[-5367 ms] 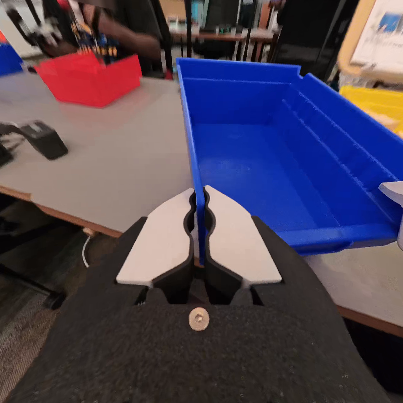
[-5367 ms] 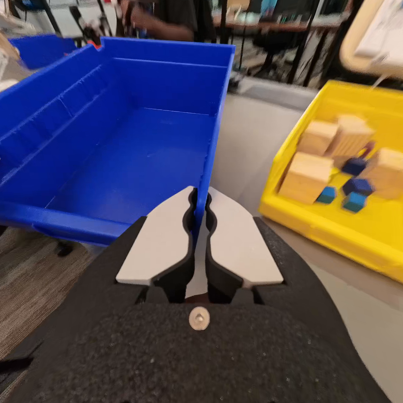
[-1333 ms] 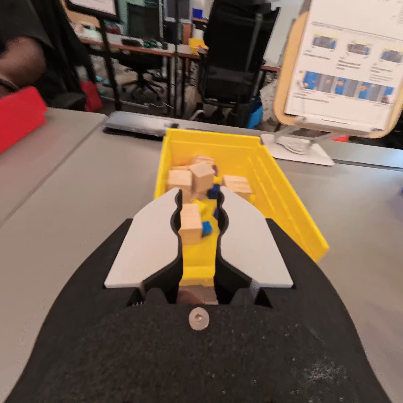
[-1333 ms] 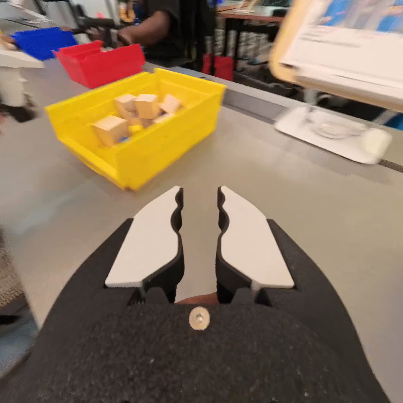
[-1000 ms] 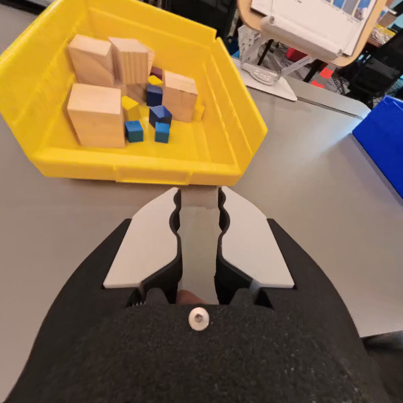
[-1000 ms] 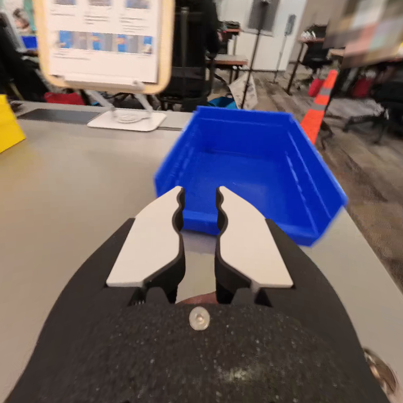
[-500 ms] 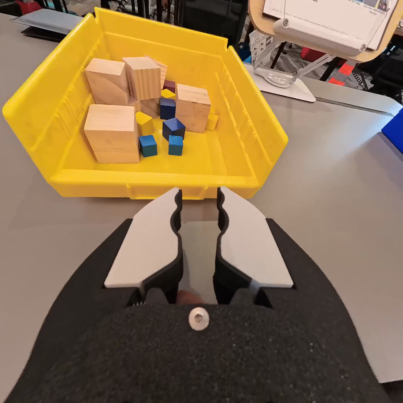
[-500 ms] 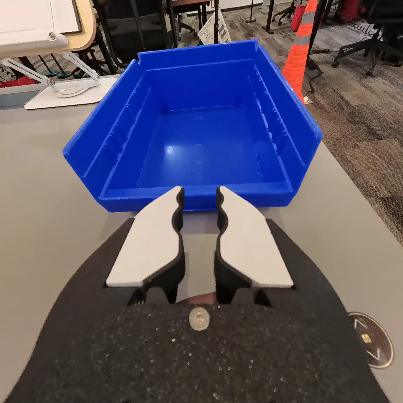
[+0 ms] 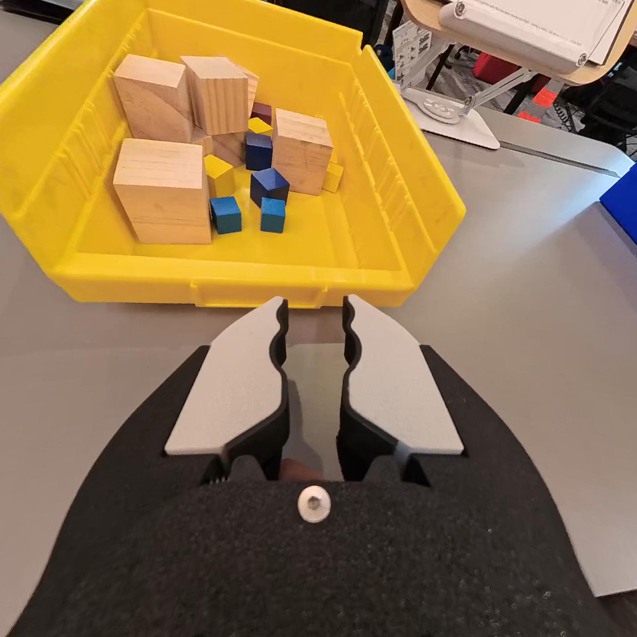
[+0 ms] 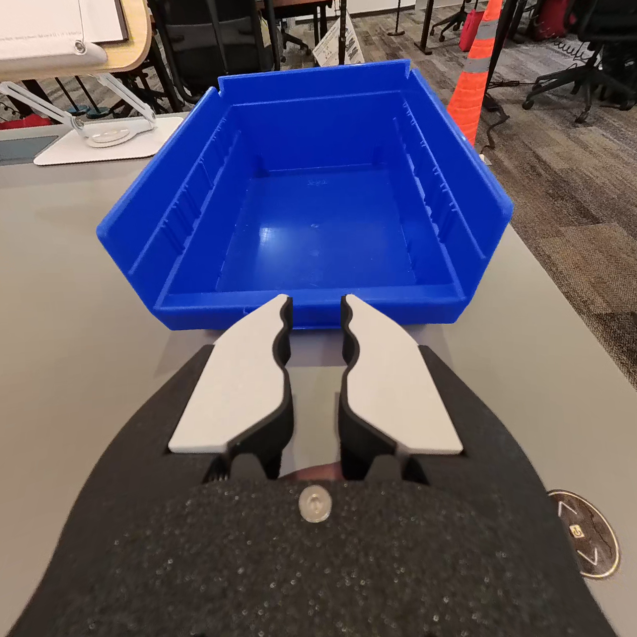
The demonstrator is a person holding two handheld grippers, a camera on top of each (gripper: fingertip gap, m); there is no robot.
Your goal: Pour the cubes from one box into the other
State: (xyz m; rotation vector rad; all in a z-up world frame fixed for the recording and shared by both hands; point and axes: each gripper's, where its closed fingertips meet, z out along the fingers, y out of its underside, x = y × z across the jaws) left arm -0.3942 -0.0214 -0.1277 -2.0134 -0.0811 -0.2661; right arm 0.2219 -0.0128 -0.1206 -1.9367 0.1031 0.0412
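A yellow box (image 9: pixel 241 282) sits on the grey table in the left wrist view. It holds several large wooden cubes (image 9: pixel 162 189) and several small blue (image 9: pixel 225 215), yellow and dark red cubes. My left gripper (image 9: pixel 313 305) is open and empty, its tips just short of the box's low front wall. A corner of the blue box (image 9: pixel 624 203) shows at the right edge. In the right wrist view the blue box (image 10: pixel 310 310) stands empty. My right gripper (image 10: pixel 316 303) is open and empty, its tips at the box's low front wall.
A white stand with a wooden board (image 9: pixel 458 113) stands behind the boxes at the table's back; it also shows in the right wrist view (image 10: pixel 103 138). A round control disc (image 10: pixel 582 532) is set in the table near the right edge. An orange cone (image 10: pixel 472 76) stands on the floor beyond.
Both grippers have swung to face their boxes squarely and moved closer to the front walls. The jaws have stayed open.
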